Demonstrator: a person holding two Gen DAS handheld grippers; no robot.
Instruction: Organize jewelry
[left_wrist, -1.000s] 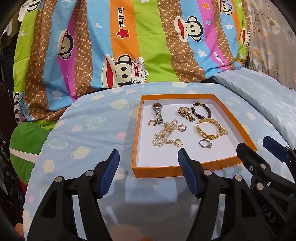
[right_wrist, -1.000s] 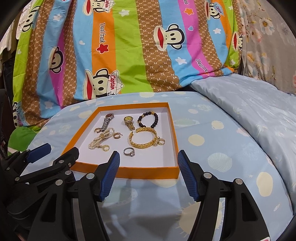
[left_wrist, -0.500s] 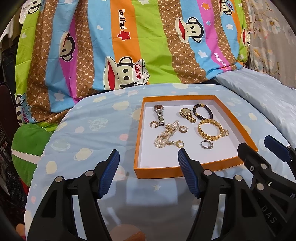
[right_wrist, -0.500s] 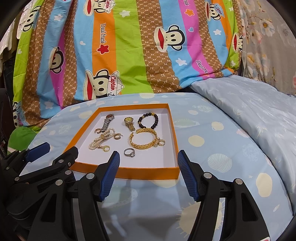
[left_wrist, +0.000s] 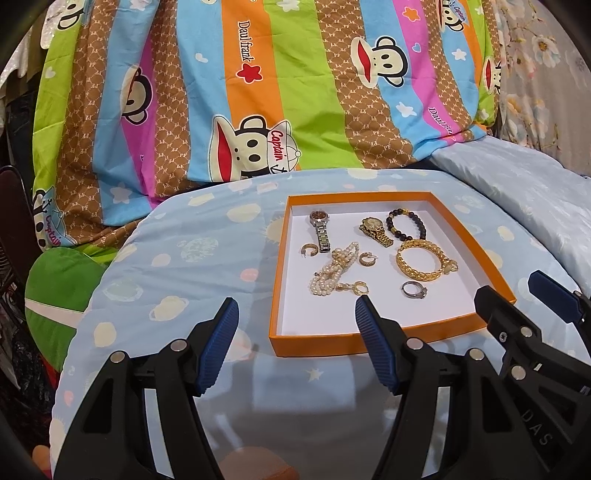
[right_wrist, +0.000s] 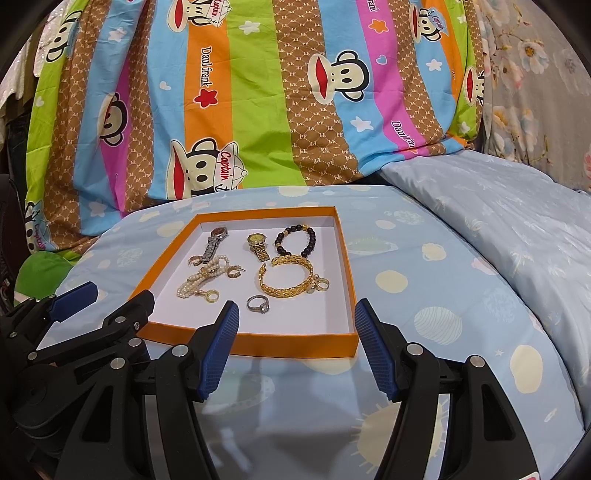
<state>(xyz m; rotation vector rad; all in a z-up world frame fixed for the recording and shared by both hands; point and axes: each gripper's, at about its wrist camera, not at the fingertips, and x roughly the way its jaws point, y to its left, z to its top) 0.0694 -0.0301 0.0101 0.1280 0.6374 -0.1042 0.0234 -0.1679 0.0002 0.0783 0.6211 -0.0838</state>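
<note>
An orange tray (left_wrist: 369, 347) (right_wrist: 288, 347) with a white floor lies on a light blue cloth. In it lie a silver watch (left_wrist: 320, 230) (right_wrist: 214, 243), a gold watch (left_wrist: 375, 229) (right_wrist: 258, 245), a black bead bracelet (left_wrist: 404, 223) (right_wrist: 295, 242), a gold bangle (left_wrist: 421, 264) (right_wrist: 290, 277), a pearl strand (left_wrist: 334, 271) (right_wrist: 201, 277), a silver ring (left_wrist: 413, 290) (right_wrist: 258, 304) and small gold hoops. My left gripper (left_wrist: 295, 347) (right_wrist: 103, 302) is open and empty before the tray's near left corner. My right gripper (right_wrist: 295, 347) (left_wrist: 517, 291) is open and empty at the tray's near edge.
A striped cartoon monkey blanket (left_wrist: 277, 92) rises behind the cloth. A pale blue quilt (right_wrist: 498, 221) lies at the right. A green cushion (left_wrist: 59, 280) sits at the left, beyond the cloth's edge.
Both grippers have drifted slightly; the tray sits a little further right in the left wrist view. Nothing was taken hold of and both stay open.
</note>
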